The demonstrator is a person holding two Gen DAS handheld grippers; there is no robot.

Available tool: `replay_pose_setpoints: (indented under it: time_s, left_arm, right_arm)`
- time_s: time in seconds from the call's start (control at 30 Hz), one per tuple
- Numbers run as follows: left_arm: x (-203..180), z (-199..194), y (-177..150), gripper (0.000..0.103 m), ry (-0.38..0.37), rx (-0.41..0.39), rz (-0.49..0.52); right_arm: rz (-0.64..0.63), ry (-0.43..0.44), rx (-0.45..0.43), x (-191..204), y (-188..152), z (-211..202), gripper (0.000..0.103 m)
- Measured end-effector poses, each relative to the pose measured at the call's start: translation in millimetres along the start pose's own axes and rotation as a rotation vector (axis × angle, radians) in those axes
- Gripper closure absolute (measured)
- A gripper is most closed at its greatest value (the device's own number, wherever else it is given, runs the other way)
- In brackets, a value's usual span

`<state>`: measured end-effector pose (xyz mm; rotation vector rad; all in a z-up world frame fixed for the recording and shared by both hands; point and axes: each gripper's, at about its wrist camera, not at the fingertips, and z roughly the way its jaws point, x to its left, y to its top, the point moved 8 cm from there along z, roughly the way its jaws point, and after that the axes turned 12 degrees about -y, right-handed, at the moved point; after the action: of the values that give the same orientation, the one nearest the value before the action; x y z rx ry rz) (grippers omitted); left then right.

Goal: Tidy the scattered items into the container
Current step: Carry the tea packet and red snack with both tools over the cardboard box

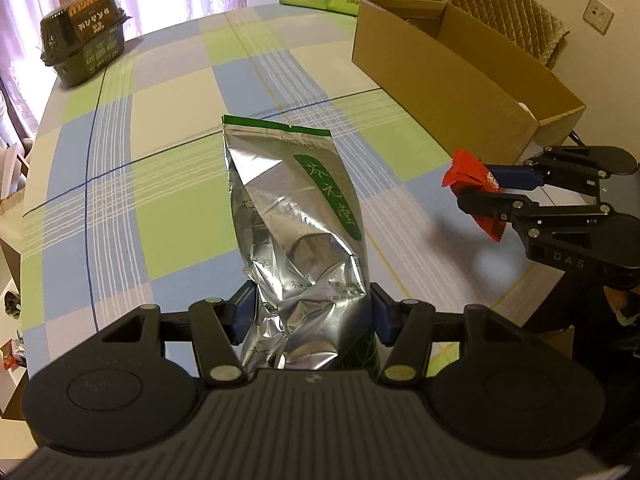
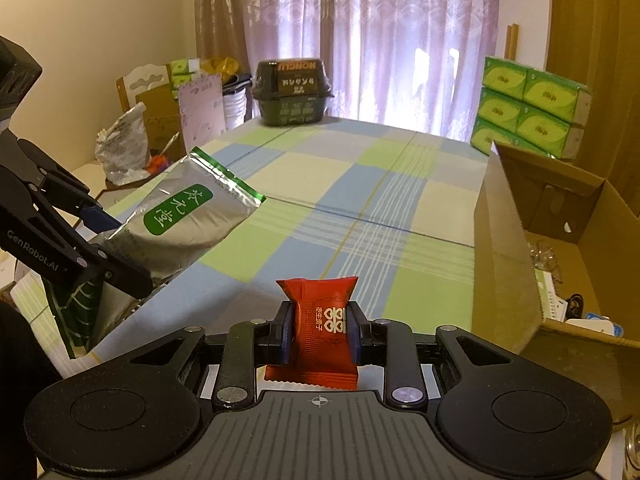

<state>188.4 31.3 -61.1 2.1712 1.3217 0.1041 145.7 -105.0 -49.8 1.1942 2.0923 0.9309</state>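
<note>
My left gripper is shut on a silver foil tea pouch with a green label, held above the checked tablecloth. From the right wrist view the same pouch juts out of the left gripper at the left. My right gripper is shut on a small red candy packet; in the left wrist view that red packet shows at the right in the right gripper. The open cardboard box stands at the table's right side, also visible as the box.
A dark green lidded food tub sits at the far table corner, seen again as the tub. Stacked green tissue packs stand beyond the box. A padded chair is behind the box. Bags and clutter lie off the table's left.
</note>
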Motion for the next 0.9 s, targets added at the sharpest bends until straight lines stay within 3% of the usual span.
replay_pose_setpoints:
  time_s: [0.57, 0.9]
  left_arm:
    - [-29.1, -6.2, 5.6, 0.05, -0.024, -0.02, 0.017]
    - [-72.4, 4.7, 56.8, 0.05, -0.085, -0.085, 0.031]
  right_arm:
    - [0.027, -0.039, -0.041, -18.6, 6.5, -25.1, 0.073]
    - [0.092, -0.138, -0.101, -70.0, 30.7, -46.9, 0.073]
